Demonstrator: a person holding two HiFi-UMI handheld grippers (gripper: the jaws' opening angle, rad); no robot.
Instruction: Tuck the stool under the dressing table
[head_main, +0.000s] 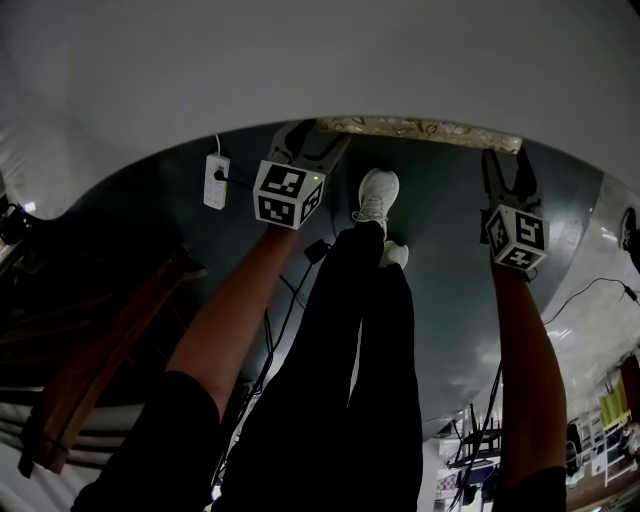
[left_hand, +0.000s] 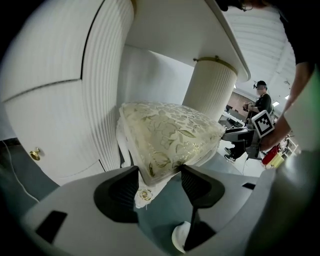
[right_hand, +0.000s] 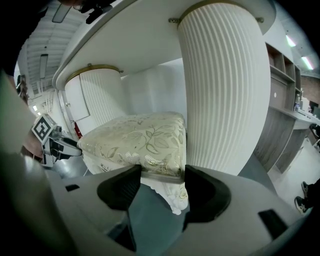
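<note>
Left gripper (left_hand: 160, 172) jaws are held spread round one corner of the stool (left_hand: 170, 135); right gripper (right_hand: 163, 174) jaws are pinched on another corner. The stool is seen tucked under the dressing table (right_hand: 220, 90).

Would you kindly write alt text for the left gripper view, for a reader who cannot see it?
A stool with a gold floral cushion sits tucked under a white dressing table; the left gripper has its jaws open around the cushion's near corner.
</note>
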